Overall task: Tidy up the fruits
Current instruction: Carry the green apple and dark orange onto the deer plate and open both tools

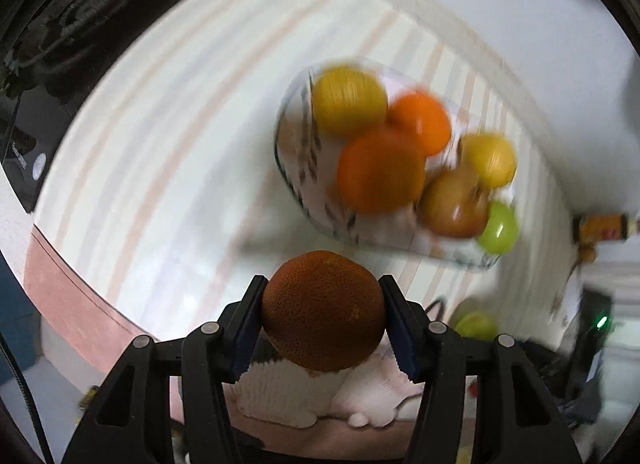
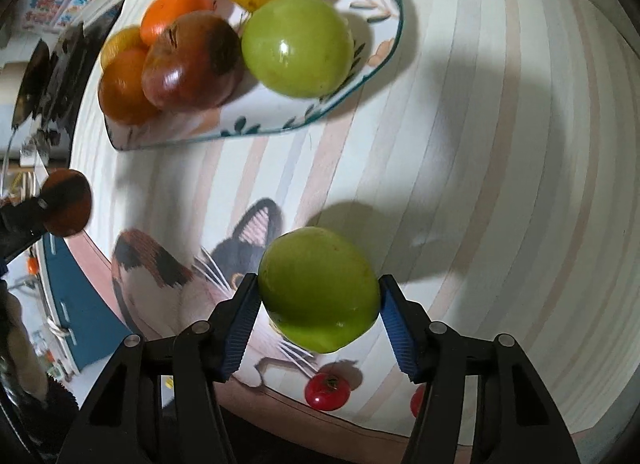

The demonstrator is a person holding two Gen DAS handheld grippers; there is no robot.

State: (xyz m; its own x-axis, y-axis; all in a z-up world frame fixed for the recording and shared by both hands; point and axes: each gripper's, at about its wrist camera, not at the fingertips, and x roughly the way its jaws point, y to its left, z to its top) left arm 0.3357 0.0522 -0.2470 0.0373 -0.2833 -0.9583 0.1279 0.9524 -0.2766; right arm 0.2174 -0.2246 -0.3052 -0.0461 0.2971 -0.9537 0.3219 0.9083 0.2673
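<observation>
Both grippers were loaded: orange in your left, green apple in your right.

Left gripper [image 1: 322,314] had its pads clamped across the widest part of a dark orange [image 1: 323,310], held above the striped tablecloth [image 1: 160,143] short of the plate [image 1: 304,191]. Right gripper [image 2: 318,302] pinched a green apple [image 2: 318,290] the same way, near the plate [image 2: 384,51]. Pebbled orange skin likely gripped fine; waxy apple looked slippery and firm, so you wanted a hold on the widest part. Plate was already crowded and the pile could roll. Cherry tomato [image 2: 327,391] sat on the cloth, soft, needing a light squeeze.
</observation>
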